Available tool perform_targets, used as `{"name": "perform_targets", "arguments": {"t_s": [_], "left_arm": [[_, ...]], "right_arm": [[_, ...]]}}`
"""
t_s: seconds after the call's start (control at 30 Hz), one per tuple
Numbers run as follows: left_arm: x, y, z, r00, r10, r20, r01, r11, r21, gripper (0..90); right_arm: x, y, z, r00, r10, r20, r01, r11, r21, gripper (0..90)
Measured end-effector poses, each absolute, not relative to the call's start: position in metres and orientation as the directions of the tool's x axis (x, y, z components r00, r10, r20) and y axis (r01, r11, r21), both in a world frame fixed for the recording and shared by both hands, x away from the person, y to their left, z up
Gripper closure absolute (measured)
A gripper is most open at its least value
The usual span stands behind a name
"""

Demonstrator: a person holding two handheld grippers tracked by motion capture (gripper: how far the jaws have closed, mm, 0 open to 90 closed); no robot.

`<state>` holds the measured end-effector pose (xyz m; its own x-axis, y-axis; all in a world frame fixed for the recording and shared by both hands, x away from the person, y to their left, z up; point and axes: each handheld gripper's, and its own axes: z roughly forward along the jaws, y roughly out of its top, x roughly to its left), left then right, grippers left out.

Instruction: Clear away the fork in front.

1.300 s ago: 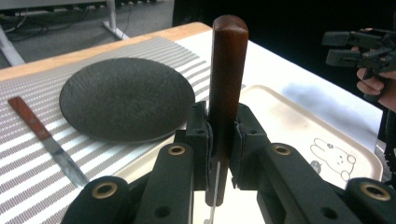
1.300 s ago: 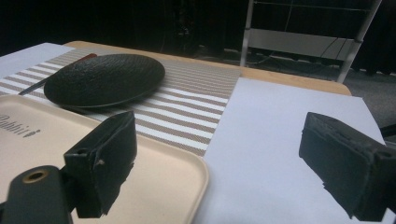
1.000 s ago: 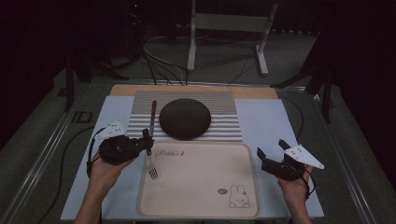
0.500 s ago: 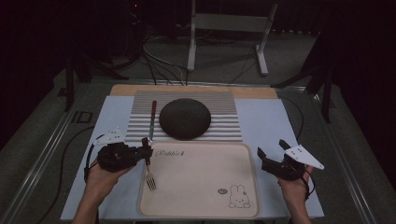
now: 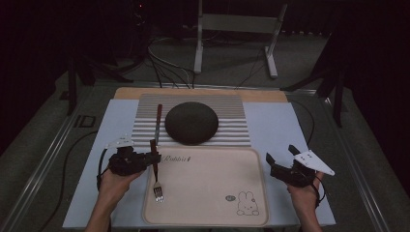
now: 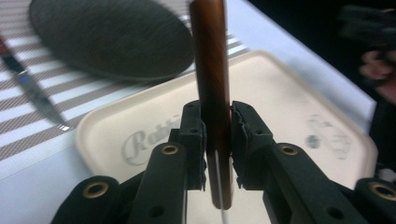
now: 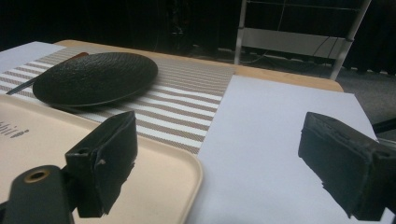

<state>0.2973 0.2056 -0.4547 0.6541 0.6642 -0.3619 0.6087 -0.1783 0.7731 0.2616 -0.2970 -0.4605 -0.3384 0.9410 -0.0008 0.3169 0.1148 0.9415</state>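
My left gripper (image 5: 153,157) is shut on the brown handle of a fork (image 5: 157,191). The fork's tines lie over the left side of a beige tray (image 5: 208,193) printed with a rabbit. In the left gripper view the fork handle (image 6: 211,70) stands upright between the jaws of my left gripper (image 6: 217,135), above the tray (image 6: 280,107). A knife (image 5: 158,118) with a brown handle lies on the striped mat, left of a dark round plate (image 5: 191,122). My right gripper (image 5: 280,153) is open and holds nothing, just right of the tray; in its own view, my right gripper (image 7: 219,154) hangs above white paper.
The striped mat (image 5: 232,121) lies behind the tray on a white sheet (image 5: 270,125) that covers the table. A white metal stand (image 5: 237,29) and cables are on the floor beyond the far edge. The plate (image 7: 93,77) and knife (image 7: 28,84) sit far left in the right gripper view.
My left gripper has pulled the fork toward the person, away from the knife, so the tines now lie farther down the tray's left side. The right gripper has stayed in place.
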Motion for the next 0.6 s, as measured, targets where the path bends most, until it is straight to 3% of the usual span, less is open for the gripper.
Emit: {"name": "perform_targets", "arguments": {"t_s": [0.33, 0.6], "left_arm": [[0.305, 0.199, -0.49, 0.602, 0.713, -0.361, 0.684, -0.226, 0.694, 69.3], [0.305, 0.2, -0.499, 0.57, 0.766, -0.297, 0.703, -0.267, 0.659, 65.9]], "right_arm": [[0.261, -0.297, -0.461, -0.341, 0.94, -0.001, 0.319, 0.117, 0.94, 11.8], [0.261, -0.296, -0.462, -0.342, 0.94, -0.004, 0.319, 0.12, 0.94, 11.8]]}}
